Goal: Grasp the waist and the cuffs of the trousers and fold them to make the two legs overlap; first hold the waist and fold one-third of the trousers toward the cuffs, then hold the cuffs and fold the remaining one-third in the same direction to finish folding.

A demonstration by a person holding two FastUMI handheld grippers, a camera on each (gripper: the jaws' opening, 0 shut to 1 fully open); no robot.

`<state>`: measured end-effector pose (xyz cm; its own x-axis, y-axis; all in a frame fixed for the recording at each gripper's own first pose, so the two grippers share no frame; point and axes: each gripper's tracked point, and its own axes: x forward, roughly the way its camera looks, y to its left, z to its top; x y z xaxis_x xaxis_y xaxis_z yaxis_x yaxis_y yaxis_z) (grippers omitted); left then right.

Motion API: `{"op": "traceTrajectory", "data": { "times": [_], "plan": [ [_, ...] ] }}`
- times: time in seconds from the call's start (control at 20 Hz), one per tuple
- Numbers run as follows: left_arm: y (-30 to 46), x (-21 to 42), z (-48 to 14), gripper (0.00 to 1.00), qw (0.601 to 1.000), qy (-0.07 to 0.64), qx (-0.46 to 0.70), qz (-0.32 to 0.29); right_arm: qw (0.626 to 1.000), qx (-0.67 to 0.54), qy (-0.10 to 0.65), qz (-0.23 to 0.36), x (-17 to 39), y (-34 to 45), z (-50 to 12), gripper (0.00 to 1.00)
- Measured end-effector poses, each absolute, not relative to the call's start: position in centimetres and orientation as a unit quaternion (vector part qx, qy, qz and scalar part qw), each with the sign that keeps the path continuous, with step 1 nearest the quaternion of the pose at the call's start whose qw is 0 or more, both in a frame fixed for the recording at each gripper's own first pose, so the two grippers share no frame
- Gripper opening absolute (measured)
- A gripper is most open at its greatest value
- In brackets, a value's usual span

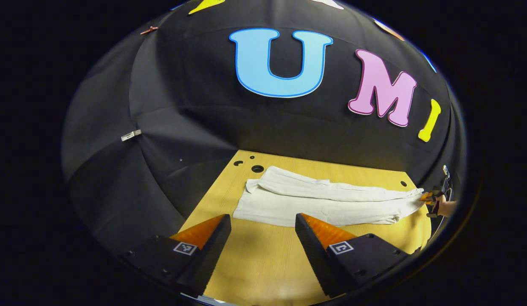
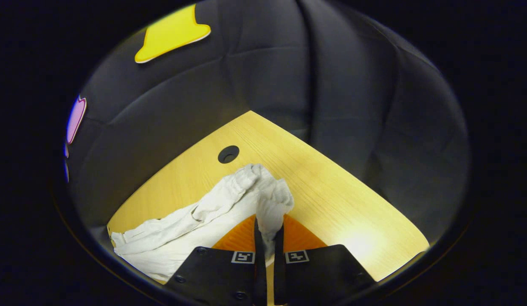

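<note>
Light wooden table [image 1: 263, 263], round holes [image 1: 257, 168] near its far edge, black cloth wall [image 1: 195, 127] behind

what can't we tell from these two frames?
- Left gripper view: the right gripper at the trousers' far end is too small, near the edge, to read its grip.
- Right gripper view: the right gripper pinches bunched cloth; whether both cuffs are caught is hidden by folds.
- Right gripper view: the trousers' waist end is cut off by the edge.

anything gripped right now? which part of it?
Right hand-held gripper is shut on the white trousers at the cuff end. Left hand-held gripper is open over the table, holding nothing.
</note>
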<state>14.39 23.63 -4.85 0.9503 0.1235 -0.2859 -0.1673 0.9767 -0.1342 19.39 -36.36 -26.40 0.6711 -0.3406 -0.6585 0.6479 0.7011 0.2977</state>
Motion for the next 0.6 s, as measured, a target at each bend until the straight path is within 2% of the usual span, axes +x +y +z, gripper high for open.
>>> {"op": "traceTrajectory", "data": {
  "times": [0.2, 0.3, 0.6],
  "plan": [
    [24.7, 12.8, -4.0, 0.97, 0.987, 0.125, -0.063, 0.078, 0.906, 0.228, 0.254, -0.249, 20.9, -35.1, -21.5, 0.11],
    [26.0, 12.0, -3.4, 0.96, 0.988, 0.109, -0.057, 0.094, 0.914, 0.216, 0.246, -0.240, 20.2, -33.8, -19.4, 0.11],
    [27.4, 10.6, -3.3, 0.96, 0.989, 0.100, -0.077, 0.080, 0.930, 0.215, 0.216, -0.206, 20.4, -31.8, -15.3, 0.11]
  ]
}}
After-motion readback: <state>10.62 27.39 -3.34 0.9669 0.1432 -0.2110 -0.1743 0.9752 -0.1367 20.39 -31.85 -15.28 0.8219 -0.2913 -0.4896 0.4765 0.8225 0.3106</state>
